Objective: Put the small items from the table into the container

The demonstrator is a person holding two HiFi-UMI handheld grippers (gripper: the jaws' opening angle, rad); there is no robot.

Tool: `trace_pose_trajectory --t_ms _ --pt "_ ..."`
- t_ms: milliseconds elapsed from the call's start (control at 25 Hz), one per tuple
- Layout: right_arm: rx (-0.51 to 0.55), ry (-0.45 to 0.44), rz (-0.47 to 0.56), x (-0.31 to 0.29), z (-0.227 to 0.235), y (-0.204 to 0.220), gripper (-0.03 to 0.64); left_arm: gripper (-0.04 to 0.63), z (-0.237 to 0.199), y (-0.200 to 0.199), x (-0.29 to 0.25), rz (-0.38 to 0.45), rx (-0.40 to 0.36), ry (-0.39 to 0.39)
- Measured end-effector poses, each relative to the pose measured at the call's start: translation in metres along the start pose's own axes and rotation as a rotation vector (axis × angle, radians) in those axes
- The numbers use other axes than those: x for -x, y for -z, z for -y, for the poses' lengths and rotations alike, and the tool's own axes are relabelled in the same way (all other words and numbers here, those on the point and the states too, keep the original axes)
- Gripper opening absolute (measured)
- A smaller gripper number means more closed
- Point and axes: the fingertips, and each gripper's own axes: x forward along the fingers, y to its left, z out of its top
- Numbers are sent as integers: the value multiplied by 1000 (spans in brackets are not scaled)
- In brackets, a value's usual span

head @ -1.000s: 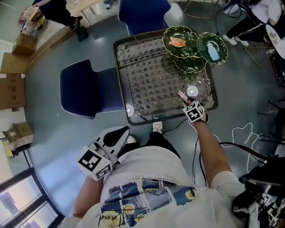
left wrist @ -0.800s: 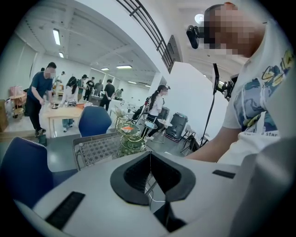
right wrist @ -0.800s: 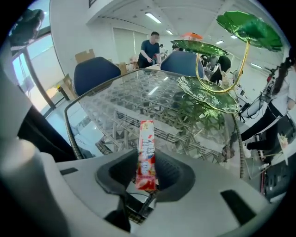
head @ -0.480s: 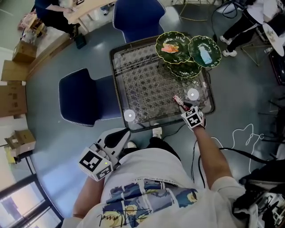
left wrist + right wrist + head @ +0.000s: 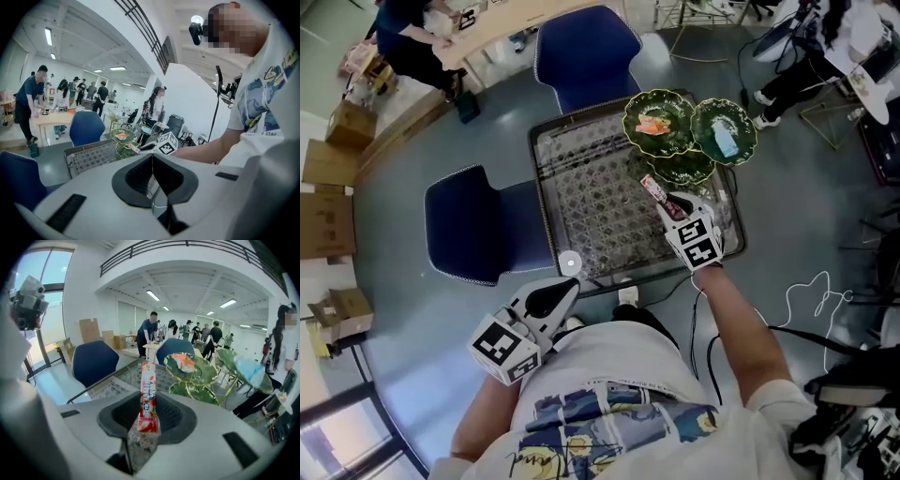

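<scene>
As seen from the head view, noted right gripper [image 5: 672, 203] clenched on the lower end of a red snack-stick packet [image 5: 653, 188], held over the glass-topped table [image 5: 581, 187] with its free end jutting toward 11 o'clock. Confirmed in the right gripper view: pads pinching the packet near its bottom, rest standing upright. Logged green leaf-shaped tiered dish stand [image 5: 680, 131] just beyond the packet at 1 o'clock, orange item [image 5: 654, 122] and blue item [image 5: 725, 139] in its two upper dishes. Found left gripper [image 5: 569, 285] at 7 o'clock off the table, by the torso, jaws pressed together, nothing between. Spotted small white disc [image 5: 570, 262] near the table's 7 o'clock corner.
</scene>
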Motion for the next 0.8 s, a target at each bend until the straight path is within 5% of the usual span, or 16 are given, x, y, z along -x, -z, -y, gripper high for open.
trace_pose_trajectory --t_ms 360,800 --pt "-44 121 139 -27 66 -112 107 9 -12 -3 15 35 17 -67" --pt "-478 331 229 -68 128 -118 107 9 -39 7 50 73 81 -205"
